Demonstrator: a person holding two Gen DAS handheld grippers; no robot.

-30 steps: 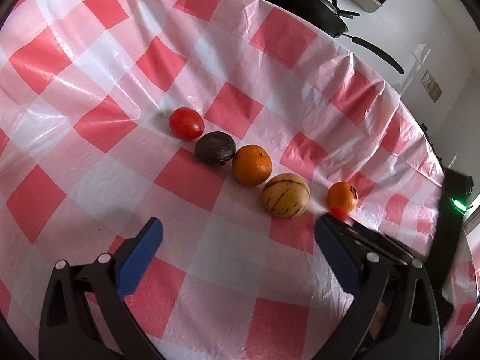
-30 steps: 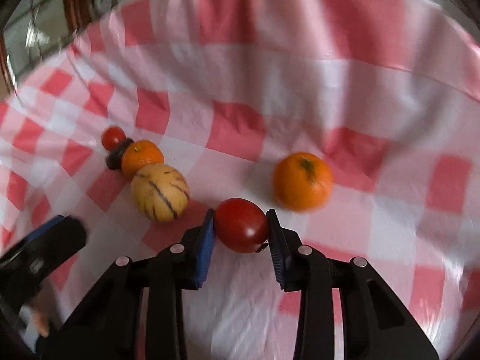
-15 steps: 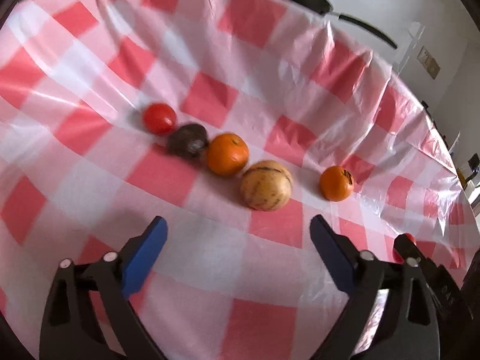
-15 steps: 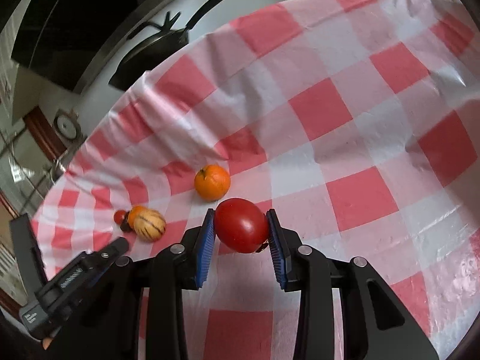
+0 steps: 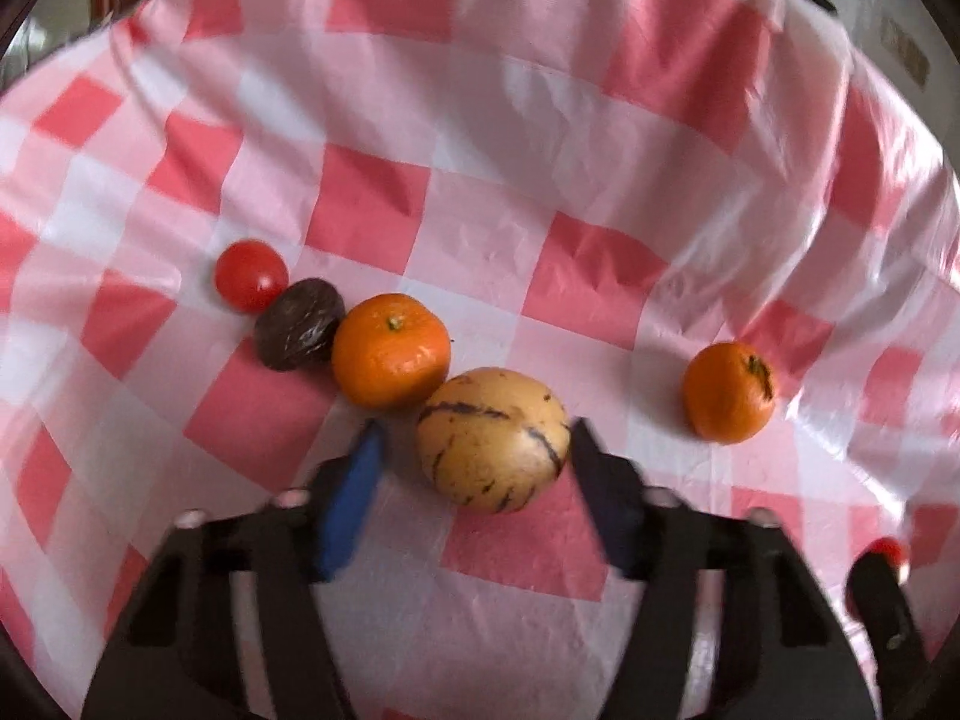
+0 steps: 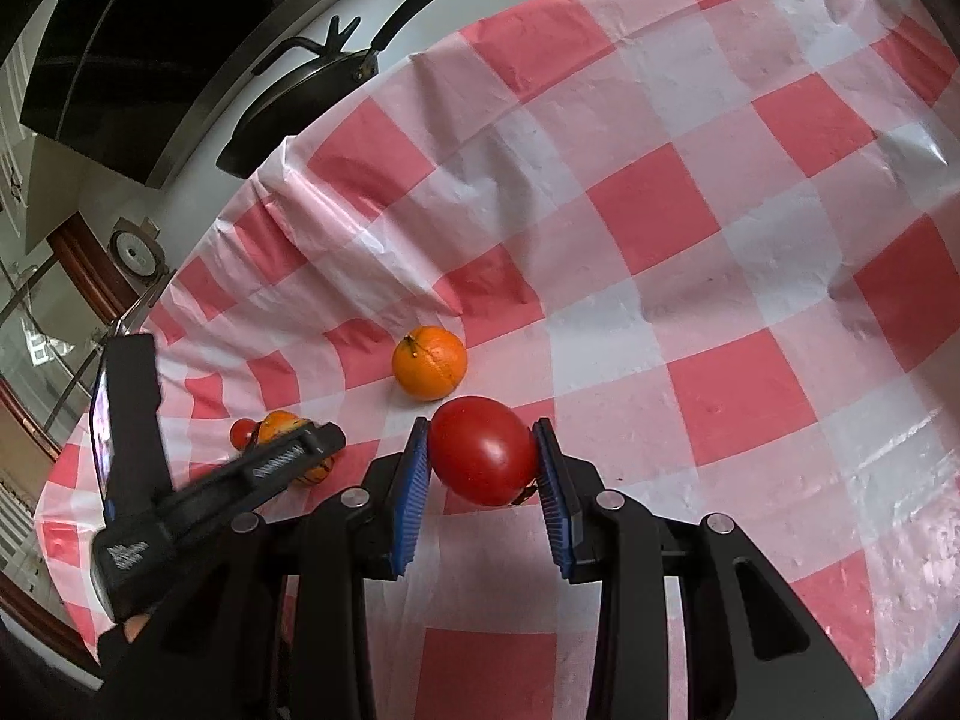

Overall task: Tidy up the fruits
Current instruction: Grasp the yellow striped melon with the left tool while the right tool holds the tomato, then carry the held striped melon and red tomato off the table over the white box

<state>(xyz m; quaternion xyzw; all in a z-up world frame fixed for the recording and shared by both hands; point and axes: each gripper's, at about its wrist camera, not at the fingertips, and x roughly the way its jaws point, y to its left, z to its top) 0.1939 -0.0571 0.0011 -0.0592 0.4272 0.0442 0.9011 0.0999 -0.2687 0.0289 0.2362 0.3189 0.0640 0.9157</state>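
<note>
On the checked cloth lies a row of fruit: a small red tomato [image 5: 251, 275], a dark wrinkled fruit [image 5: 298, 324], a mandarin [image 5: 391, 350] and a yellow striped fruit [image 5: 492, 438]. A second mandarin [image 5: 729, 391] sits apart to the right. My left gripper [image 5: 477, 429] straddles the striped fruit and its jaws are closing. The right pad is at the skin and a gap still shows on the left. My right gripper [image 6: 483, 462] is shut on a large red tomato [image 6: 480, 450], held above the cloth just in front of the lone mandarin [image 6: 429, 362].
A red-and-white tablecloth [image 6: 660, 210] covers the table and falls off its far edge. A black frying pan [image 6: 300, 102] stands on the white counter beyond that edge. In the right wrist view the left gripper's body [image 6: 198, 498] hides part of the row.
The left gripper came in close over the striped fruit and its jaws narrowed around it. The right gripper rolled and drew back with the tomato, then held still.
</note>
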